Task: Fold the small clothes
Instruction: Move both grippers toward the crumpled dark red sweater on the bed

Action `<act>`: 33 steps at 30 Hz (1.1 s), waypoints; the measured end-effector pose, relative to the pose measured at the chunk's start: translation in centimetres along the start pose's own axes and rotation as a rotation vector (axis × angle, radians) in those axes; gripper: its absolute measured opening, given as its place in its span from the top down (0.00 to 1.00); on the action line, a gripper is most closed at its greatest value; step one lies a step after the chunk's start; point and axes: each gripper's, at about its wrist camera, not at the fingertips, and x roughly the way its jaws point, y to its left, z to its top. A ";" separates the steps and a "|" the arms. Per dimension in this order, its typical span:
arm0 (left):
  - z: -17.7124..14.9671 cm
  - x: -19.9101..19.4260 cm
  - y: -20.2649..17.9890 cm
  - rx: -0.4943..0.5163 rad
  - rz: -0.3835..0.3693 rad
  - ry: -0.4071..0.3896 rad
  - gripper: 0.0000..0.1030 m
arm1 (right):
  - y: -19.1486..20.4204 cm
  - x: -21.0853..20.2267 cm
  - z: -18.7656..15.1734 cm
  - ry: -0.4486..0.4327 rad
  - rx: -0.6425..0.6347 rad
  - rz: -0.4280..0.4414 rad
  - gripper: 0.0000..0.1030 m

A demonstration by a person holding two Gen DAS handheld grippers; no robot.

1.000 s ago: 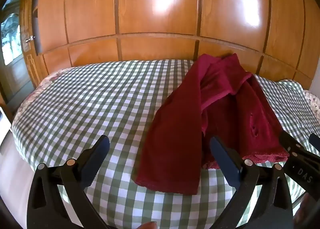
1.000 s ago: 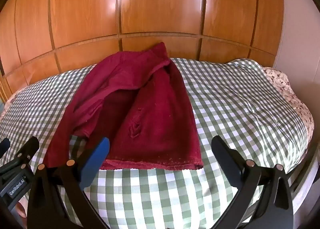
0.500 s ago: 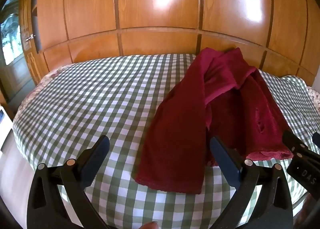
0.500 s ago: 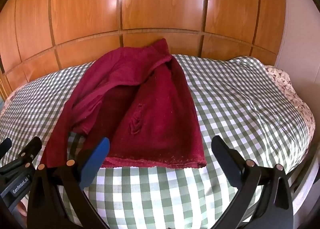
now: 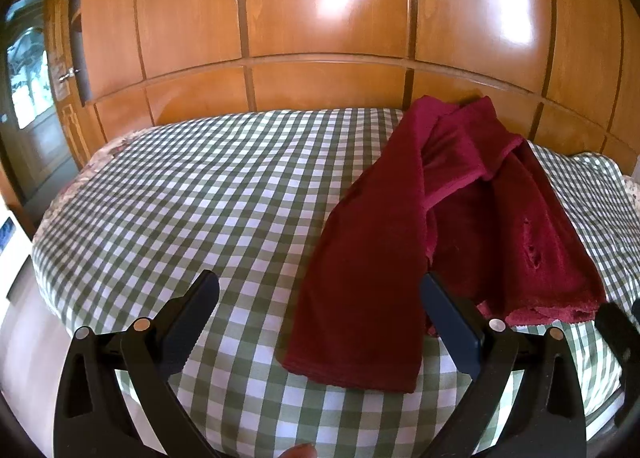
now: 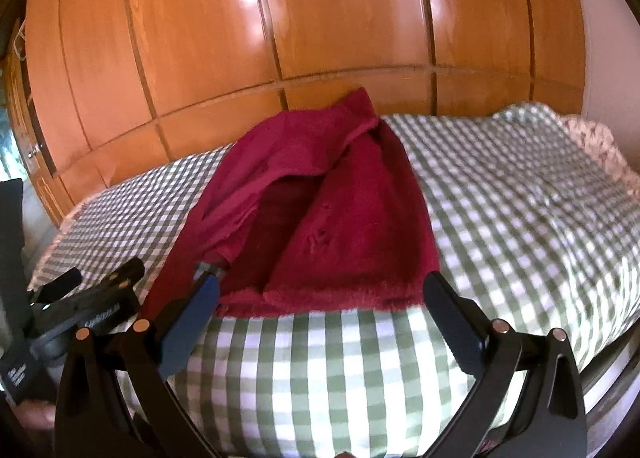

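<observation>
Jaws spread; crumpled maroon garment (image 5: 400, 242) lies unfolded.

The bed (image 5: 168, 217) is bare checked cover on its whole left half, so tongs can pass there freely. On the right half the red garment (image 5: 400, 258) lies crumpled and takes the room up to the wooden wall panels (image 5: 320, 37), which close the far side. To the right of the garment, more bare cover (image 6: 520, 217) stays free.
</observation>
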 end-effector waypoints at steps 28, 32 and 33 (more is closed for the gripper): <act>0.5 1.9 -0.2 0.009 0.022 0.046 0.03 | -1.8 1.5 0.3 0.065 0.012 0.066 0.02; 0.4 2.4 -0.4 0.019 0.024 0.056 0.03 | -1.7 2.0 0.7 0.063 -0.004 0.072 0.02; 0.3 2.5 -0.5 0.025 0.023 0.059 0.03 | -1.7 2.2 0.8 0.062 -0.004 0.073 0.02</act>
